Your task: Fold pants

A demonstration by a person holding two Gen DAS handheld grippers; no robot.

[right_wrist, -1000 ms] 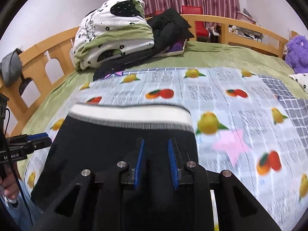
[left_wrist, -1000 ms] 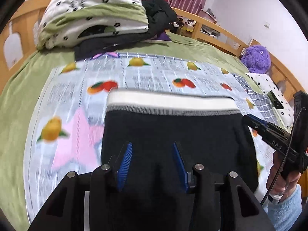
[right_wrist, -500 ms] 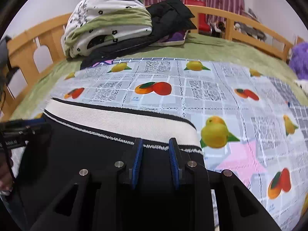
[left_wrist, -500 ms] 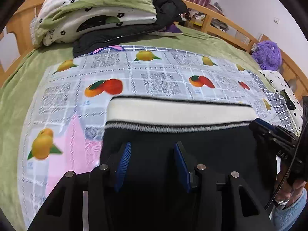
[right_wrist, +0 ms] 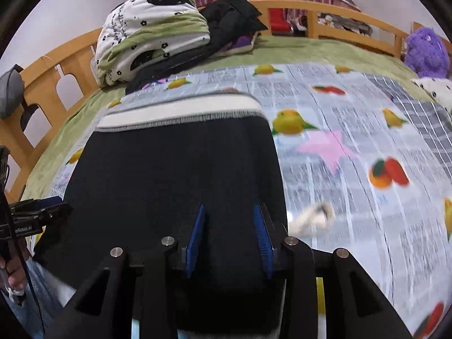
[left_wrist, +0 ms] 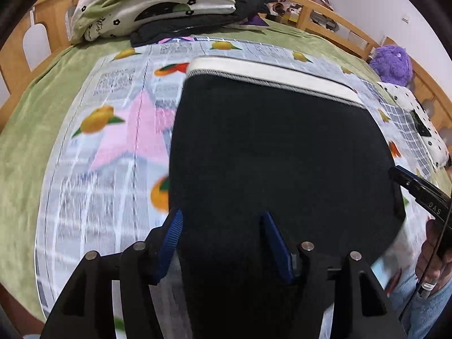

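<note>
So the black pants [left_wrist: 279, 152] are lying flat on the fruit-print sheet [left_wrist: 113, 147], spread out right ahead of both grippers, with the white waistband [left_wrist: 271, 75] at the far end, away from the fingers; the near end runs under both tools and out of view below them.

Left gripper [left_wrist: 223, 243]: jaws have just been opening and now stand apart; the dark cloth sits between the blue pads [left_wrist: 169, 243] but I can't see them pressing on it, so it reads as let go; its left finger hangs right at the pants' left edge, over the sheet.

Right gripper [right_wrist: 230, 238]: same story, jaws have just been opening, with a narrower gap; black fabric lies between its pads [right_wrist: 261, 237] and nothing looks pinched; its right finger is just about at the pants' right edge. A small whitish cord or tie end [right_wrist: 312, 221] lies on the sheet just to the right of that finger; too blurry to say more.

Each tool shows up at the side of the other's view, held in a hand [left_wrist: 435, 251].

Way ahead of both grippers is a pile of bedding [right_wrist: 152, 34] with dark clothes [right_wrist: 231, 14] next to it, against the wooden bed rail [right_wrist: 325, 8]; a purple plush [right_wrist: 426, 50] sits far off to the right.
</note>
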